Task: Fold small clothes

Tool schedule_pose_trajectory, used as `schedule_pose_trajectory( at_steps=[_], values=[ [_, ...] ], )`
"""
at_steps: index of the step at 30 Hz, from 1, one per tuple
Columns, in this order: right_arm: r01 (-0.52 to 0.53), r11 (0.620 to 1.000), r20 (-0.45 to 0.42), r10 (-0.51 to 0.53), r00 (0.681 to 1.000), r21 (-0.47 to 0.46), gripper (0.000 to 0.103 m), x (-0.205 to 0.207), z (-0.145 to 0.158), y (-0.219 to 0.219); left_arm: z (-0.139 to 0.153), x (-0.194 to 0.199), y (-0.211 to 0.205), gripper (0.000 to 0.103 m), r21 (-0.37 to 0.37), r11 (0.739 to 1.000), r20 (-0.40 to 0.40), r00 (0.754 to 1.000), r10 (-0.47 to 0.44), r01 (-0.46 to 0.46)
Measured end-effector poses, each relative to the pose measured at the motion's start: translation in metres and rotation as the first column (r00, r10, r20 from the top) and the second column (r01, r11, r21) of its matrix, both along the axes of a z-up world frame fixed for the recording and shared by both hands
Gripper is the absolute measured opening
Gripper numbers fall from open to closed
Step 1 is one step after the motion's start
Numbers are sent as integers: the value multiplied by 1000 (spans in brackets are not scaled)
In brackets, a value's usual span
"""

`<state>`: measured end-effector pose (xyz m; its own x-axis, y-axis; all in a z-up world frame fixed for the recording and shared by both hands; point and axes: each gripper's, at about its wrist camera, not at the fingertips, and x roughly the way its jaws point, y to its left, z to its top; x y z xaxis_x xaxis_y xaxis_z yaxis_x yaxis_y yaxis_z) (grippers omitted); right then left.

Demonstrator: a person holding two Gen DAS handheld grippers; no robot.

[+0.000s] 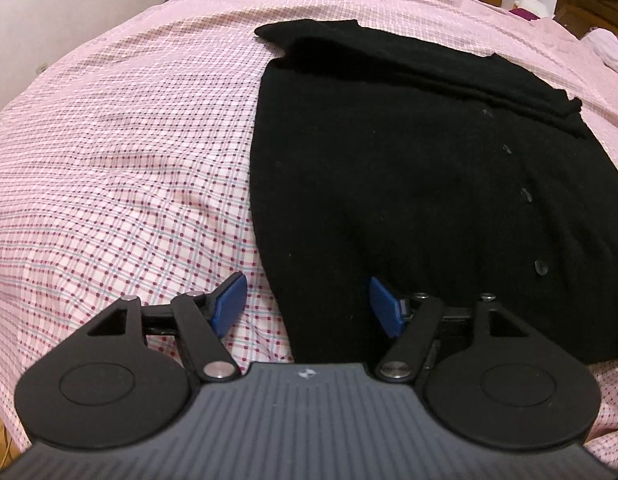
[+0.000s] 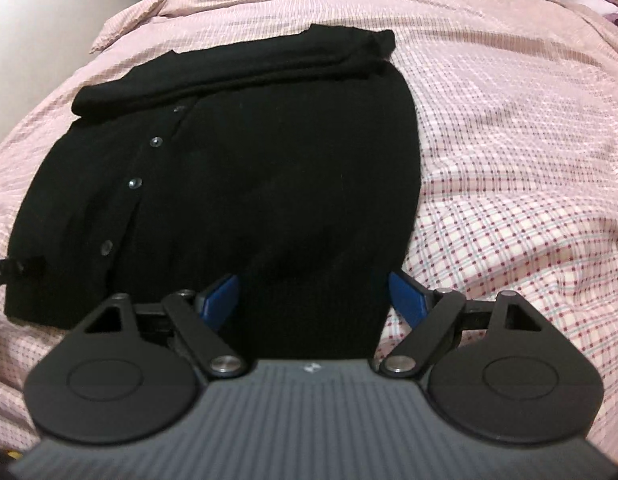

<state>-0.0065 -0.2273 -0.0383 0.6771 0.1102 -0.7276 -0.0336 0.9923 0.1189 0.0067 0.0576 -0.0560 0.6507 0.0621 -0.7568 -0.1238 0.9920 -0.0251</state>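
I see the black cardigan [image 1: 389,184] lying flat on the pink bed [image 1: 129,160]. My left hand-held gripper [image 1: 307,304] and right hand-held gripper [image 2: 313,300] are wide open over its near corners, holding nothing.

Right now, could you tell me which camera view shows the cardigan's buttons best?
The right wrist view: three buttons on the black cardigan catch the light and stand out clearly down its left side. The left wrist view shows the buttons too, but darker and fainter, near the right edge of the picture.
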Motion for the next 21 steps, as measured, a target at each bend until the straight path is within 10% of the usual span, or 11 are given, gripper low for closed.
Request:
schedule_pose_trajectory(
  at_steps=[15,21],
  values=[
    [-53,995,-28,55,998,89,83,-24,-6,-14,-3,-25,0,81,-76,992,-1,995,-102,101],
    [-50,995,-22,53,998,92,81,-28,-8,-14,-4,-31,-1,65,-107,988,19,994,-107,109]
  ],
)
